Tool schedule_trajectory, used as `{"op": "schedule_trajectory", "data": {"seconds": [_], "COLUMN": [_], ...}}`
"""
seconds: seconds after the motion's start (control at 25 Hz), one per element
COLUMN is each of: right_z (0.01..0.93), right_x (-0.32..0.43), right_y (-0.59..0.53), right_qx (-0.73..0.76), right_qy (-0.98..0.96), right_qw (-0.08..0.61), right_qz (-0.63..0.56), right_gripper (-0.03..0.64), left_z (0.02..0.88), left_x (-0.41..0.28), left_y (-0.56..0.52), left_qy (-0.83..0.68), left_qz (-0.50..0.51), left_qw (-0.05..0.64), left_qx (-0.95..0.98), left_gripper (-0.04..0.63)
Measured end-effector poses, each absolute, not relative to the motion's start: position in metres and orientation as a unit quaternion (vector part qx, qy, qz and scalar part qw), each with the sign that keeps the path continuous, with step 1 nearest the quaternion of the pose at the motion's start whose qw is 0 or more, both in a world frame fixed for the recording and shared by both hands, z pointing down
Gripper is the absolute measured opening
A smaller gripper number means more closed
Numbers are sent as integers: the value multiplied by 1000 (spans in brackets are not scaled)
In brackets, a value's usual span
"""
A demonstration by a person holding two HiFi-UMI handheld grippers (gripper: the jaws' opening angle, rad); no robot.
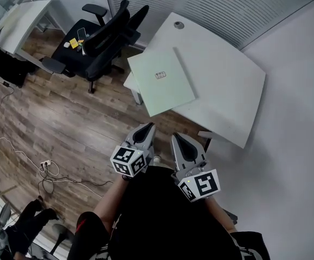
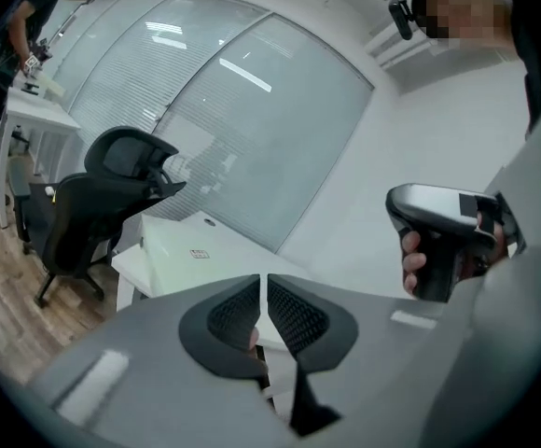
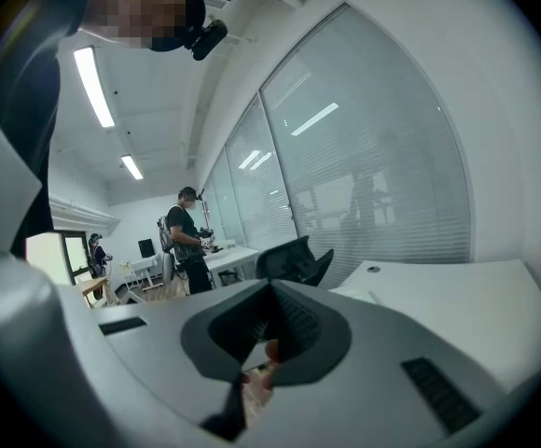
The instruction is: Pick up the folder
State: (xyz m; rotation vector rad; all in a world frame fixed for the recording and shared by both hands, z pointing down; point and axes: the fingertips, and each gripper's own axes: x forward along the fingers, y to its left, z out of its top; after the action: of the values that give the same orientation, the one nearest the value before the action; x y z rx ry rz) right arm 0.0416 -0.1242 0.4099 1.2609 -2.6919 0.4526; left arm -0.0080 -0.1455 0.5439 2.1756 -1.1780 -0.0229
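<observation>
Saw the pale green folder (image 1: 161, 83) lying flat on the white table (image 1: 222, 85), its near corner poking past the table's edge, a small label near its middle. Found it at twelve o'clock from both grippers in the head view, well apart from each. Kept the left gripper (image 1: 145, 129) at seven o'clock of the folder, jaws pressed together on nothing. Kept the right gripper (image 1: 179, 141) just beside it, at five o'clock of the folder, jaws likewise closed and empty. Spotted a black office chair (image 1: 100, 37) at ten o'clock of the folder, on the wooden floor (image 1: 65, 123). Glimpsed another person (image 3: 185, 236) standing far off in the right gripper view.
</observation>
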Motion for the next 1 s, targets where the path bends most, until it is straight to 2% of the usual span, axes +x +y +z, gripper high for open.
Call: {"op": "schedule_trajectory", "data": {"seconds": [0.2, 0.64, 0.88, 1.0], "right_z": [413, 422, 427, 430], "right_x": [30, 6, -6, -9], "right_y": [-150, -194, -205, -211], "right_qx": [423, 448, 455, 459], "right_qy": [-890, -876, -871, -868], "right_qw": [71, 72, 78, 84], "right_qz": [156, 165, 169, 170], "right_gripper": [0, 0, 0, 0], "left_z": [584, 662, 693, 706], "left_x": [-24, -35, -33, -30], "left_y": [-173, -201, -207, -214], "left_qy": [-434, -366, -319, -294], "left_qz": [14, 60, 57, 42], "left_qw": [373, 475, 531, 566], "left_qx": [820, 798, 783, 769], "left_gripper": [22, 188, 291, 322]}}
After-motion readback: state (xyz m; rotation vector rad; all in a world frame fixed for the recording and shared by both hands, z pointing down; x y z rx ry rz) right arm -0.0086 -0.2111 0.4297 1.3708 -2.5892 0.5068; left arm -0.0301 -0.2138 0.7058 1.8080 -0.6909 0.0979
